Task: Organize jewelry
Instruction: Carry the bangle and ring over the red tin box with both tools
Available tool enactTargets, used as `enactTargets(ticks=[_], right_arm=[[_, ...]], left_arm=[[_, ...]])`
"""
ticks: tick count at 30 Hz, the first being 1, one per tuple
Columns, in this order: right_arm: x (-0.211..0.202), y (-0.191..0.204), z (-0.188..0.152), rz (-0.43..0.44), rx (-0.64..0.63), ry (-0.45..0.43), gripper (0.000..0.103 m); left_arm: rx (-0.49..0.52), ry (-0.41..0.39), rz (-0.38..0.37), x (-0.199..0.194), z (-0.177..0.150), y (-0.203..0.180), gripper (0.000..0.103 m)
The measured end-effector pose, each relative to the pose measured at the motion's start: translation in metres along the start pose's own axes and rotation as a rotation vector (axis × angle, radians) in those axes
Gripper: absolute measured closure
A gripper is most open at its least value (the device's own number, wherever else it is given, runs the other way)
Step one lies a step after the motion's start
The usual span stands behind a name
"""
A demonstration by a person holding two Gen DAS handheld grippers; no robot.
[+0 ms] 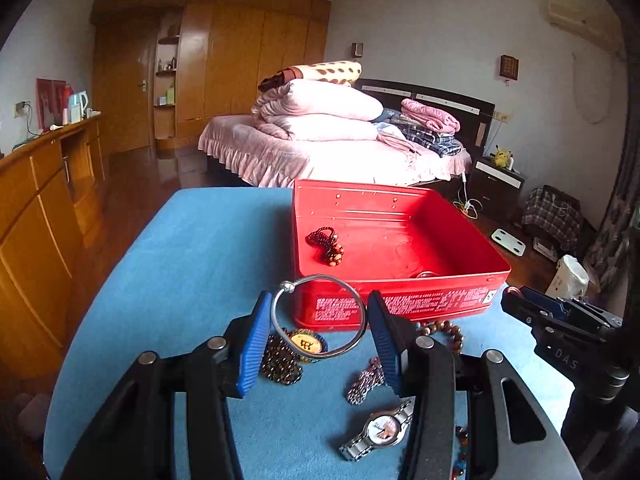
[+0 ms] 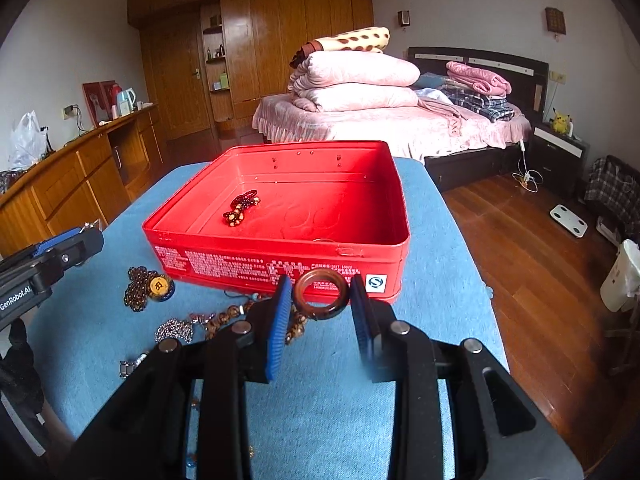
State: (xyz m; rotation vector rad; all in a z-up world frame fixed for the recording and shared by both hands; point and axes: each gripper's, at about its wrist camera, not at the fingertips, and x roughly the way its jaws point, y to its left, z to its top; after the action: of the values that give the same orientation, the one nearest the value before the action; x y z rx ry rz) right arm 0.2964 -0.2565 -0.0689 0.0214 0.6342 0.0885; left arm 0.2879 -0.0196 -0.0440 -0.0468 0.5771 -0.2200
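Note:
A red tin box [image 1: 448, 240] [image 2: 360, 216] stands open on the blue cloth, with a dark red bead string [image 1: 326, 242] [image 2: 241, 209] inside. My left gripper [image 1: 318, 320] is shut on a silver bangle [image 1: 352, 292], held upright in front of the box's near wall. My right gripper [image 2: 320, 294] is shut on a brown ring-shaped bangle [image 2: 320, 278], also held just in front of the box. A dark bead necklace with a gold pendant [image 1: 306, 344] [image 2: 154, 286], a silver chain [image 1: 366, 384] [image 2: 174, 330], a wooden bead bracelet [image 1: 448, 330] and a wristwatch [image 1: 380, 430] lie on the cloth.
The blue-covered table [image 1: 200, 248] [image 2: 436, 280] ends just behind the box. A wooden sideboard [image 1: 44, 200] runs along the left. A bed [image 1: 332, 148] with pink bedding lies beyond. Wood floor [image 2: 540, 264] drops away at right.

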Motion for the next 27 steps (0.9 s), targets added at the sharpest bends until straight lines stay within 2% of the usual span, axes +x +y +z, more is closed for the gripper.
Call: enactTargets(ticks=[6,14,20,27], right_arm=[[0.001,-0.008,0.005,-0.008,0.009,-0.009,0.074],[0.011,-0.016,0.034,0.017,0.008,-0.034,0.074],[0.031,-0.017,0.056,0.020,0.012,-0.032,0.074],[0.064,-0.018,0.068,0.016,0.020,0.014,0.074]], left_arm=[[0.007,-0.020,-0.007,0.006,0.011,-0.007,0.055],[0.026,-0.060,-0.025,0.027,0.039,-0.024,0.055],[0.021,-0.031,-0.019,0.059,0.050,-0.033,0.055],[0.018,0.020,-0.005,0.095,0.059,-0.037,0.055]])
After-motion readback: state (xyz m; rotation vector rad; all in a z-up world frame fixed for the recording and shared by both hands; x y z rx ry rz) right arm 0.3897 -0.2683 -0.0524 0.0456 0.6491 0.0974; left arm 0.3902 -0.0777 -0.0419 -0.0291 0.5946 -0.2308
